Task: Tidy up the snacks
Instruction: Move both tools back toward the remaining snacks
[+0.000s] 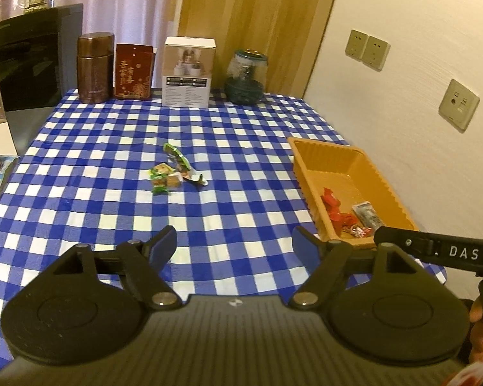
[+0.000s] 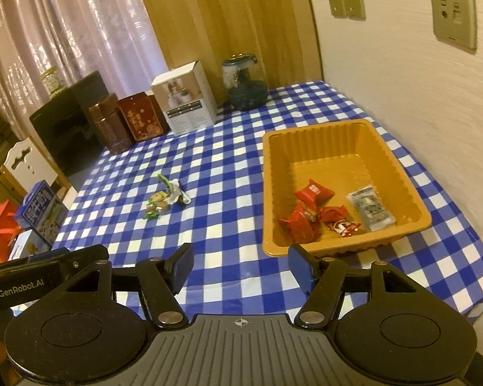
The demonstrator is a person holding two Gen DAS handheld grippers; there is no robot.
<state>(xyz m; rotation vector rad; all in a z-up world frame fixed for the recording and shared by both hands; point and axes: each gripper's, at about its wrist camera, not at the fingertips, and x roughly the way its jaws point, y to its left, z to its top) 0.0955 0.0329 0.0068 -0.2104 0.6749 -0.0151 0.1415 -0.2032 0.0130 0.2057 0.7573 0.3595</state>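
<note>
A small heap of green-wrapped candies [image 1: 172, 173] [image 2: 165, 197] lies mid-table on the blue checked cloth. An orange plastic tray [image 1: 364, 173] [image 2: 306, 148] stands to the right near the wall; it holds several red-wrapped snacks [image 1: 336, 210] [image 2: 309, 206] and a clear grey packet [image 1: 367, 214] [image 2: 372, 209]. My left gripper [image 1: 233, 241] hovers open over the near cloth, nothing between its blue pads. My right gripper [image 2: 240, 263] is open too, its right finger just before the tray's near rim, empty. The right gripper's black body [image 1: 447, 251] shows in the left wrist view.
Along the back edge stand a brown canister [image 1: 93, 67], a red tin [image 1: 133, 72], a white box [image 1: 188, 72] and a dark glass jar [image 1: 246, 77]. A black appliance [image 1: 32, 64] sits back left. Boxes [image 2: 38, 217] lie off the table's left side. Wall at the right.
</note>
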